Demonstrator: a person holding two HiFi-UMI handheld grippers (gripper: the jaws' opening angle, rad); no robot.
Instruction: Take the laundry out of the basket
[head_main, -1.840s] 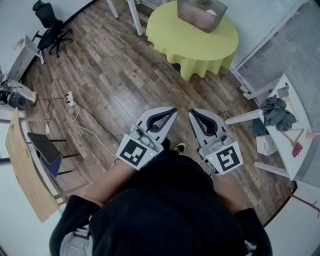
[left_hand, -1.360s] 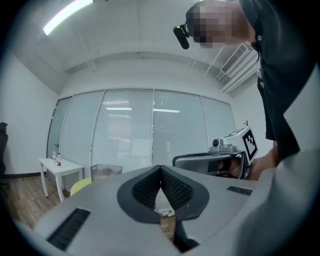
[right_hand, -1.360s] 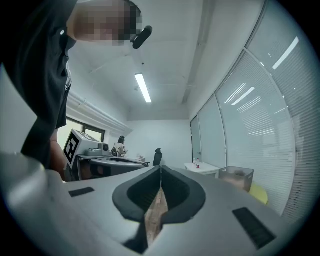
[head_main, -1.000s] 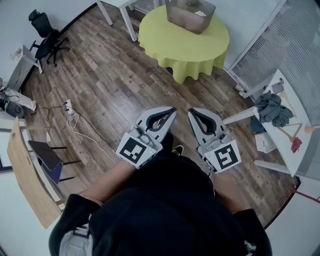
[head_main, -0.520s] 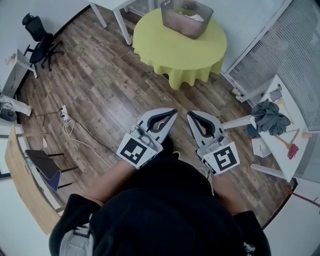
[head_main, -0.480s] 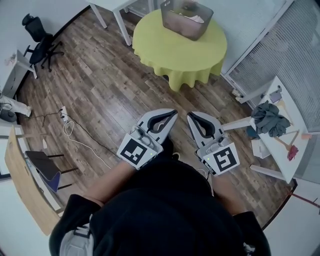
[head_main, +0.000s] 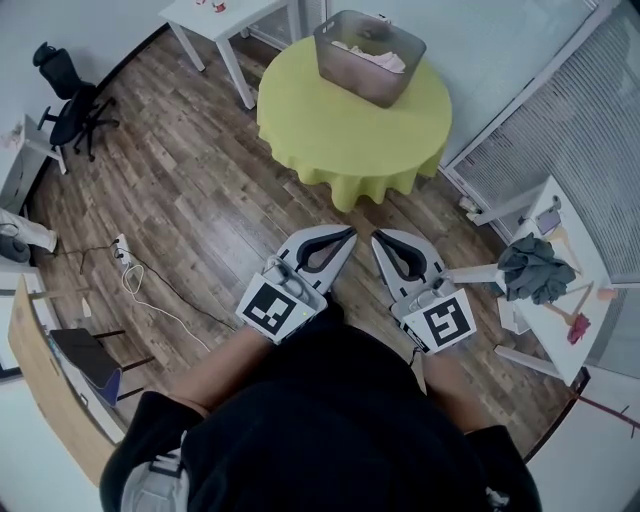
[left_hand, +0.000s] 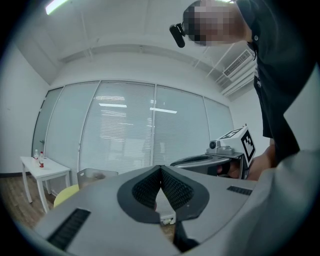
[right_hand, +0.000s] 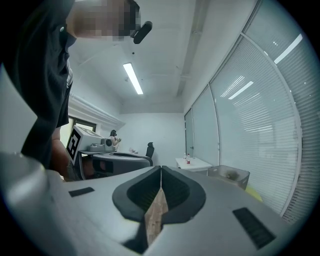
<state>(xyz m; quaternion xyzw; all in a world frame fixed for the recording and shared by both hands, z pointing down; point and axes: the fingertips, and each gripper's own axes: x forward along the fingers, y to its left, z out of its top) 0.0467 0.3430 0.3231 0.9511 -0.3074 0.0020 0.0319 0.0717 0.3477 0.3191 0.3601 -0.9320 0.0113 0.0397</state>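
Left claw (head_main: 348, 233) and right claw (head_main: 377, 238) are both closed tight and empty, well short of the basket (head_main: 352, 78) at the far side of the yellow surface (head_main: 340, 135). Arriving unopened, they would likely shove the laundry (head_main: 378, 58) or the basket.

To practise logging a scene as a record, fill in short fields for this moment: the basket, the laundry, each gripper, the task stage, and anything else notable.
basket: grey basket on the round table with a yellow-green cloth
laundry: pale cloth inside the basket
left gripper: jaws together, empty, over the floor short of the round table
right gripper: jaws together, empty, beside the left gripper
task stage: nothing taken out yet
elsewhere: grey cloth heap on a white table at the right
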